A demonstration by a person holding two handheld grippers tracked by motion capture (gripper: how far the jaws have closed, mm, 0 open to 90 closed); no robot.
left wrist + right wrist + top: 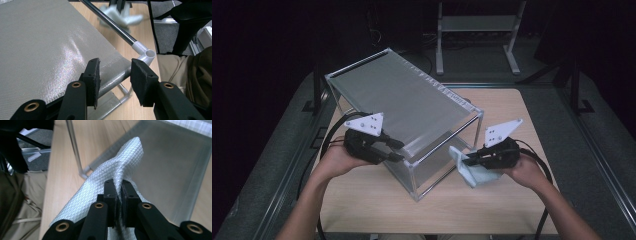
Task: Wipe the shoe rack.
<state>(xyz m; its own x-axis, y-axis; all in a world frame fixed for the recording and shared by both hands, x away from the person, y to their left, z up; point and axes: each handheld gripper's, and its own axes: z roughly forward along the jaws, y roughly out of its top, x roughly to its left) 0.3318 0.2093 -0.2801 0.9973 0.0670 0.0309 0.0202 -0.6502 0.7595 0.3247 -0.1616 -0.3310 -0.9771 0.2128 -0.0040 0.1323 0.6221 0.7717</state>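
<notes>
Pinched between the right gripper (119,195) jaws, a white cloth (110,185) hangs beside the clear box (407,107), whose edge the left gripper (115,77) brackets with spread jaws, likely ahead of wiping

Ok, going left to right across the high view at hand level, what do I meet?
left gripper with jaws open at the frame's edge → clear box with metal frame → white waffle cloth → right gripper, shut on that cloth.
</notes>
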